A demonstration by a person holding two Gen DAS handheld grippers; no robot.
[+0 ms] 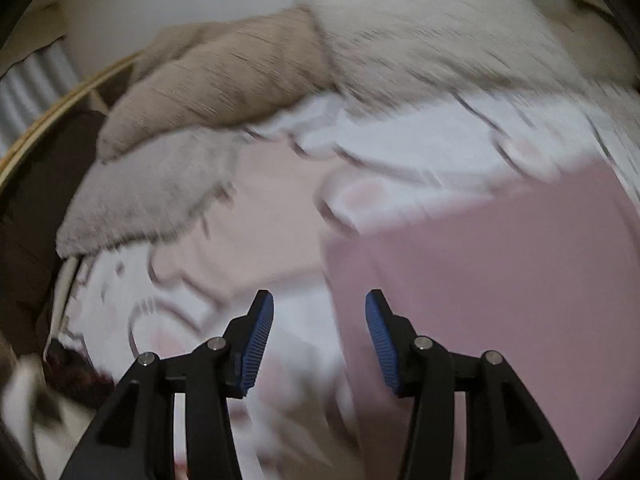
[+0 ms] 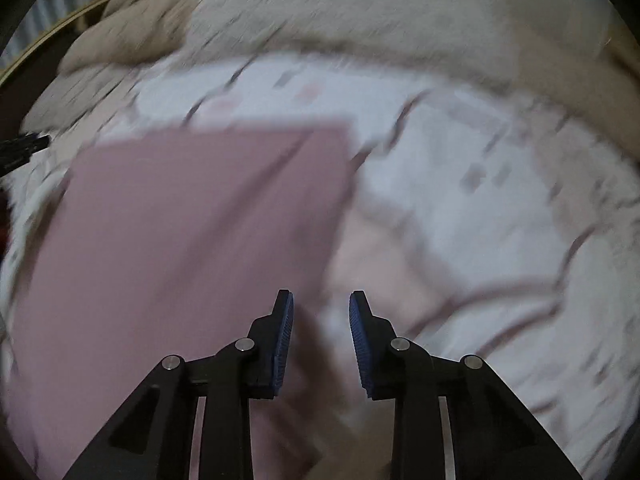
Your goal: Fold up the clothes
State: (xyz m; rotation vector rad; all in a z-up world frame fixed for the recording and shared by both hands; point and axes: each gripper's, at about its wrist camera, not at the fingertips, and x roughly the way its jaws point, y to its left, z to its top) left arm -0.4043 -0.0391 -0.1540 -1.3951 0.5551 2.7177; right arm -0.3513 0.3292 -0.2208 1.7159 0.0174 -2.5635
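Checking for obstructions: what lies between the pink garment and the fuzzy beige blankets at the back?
Only a strip of white patterned bedsheet separates the pink garment from the beige blankets; both wrist views show it, though blurred.

Bed with a white patterned cover

On the bed (image 2: 460,184) lie a flat pink cloth (image 2: 180,232) and, at the far side, fluffy beige blankets (image 1: 224,80).

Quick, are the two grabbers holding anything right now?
Left gripper: open, holding nothing, beside the pink cloth.
Right gripper: open, holding nothing.
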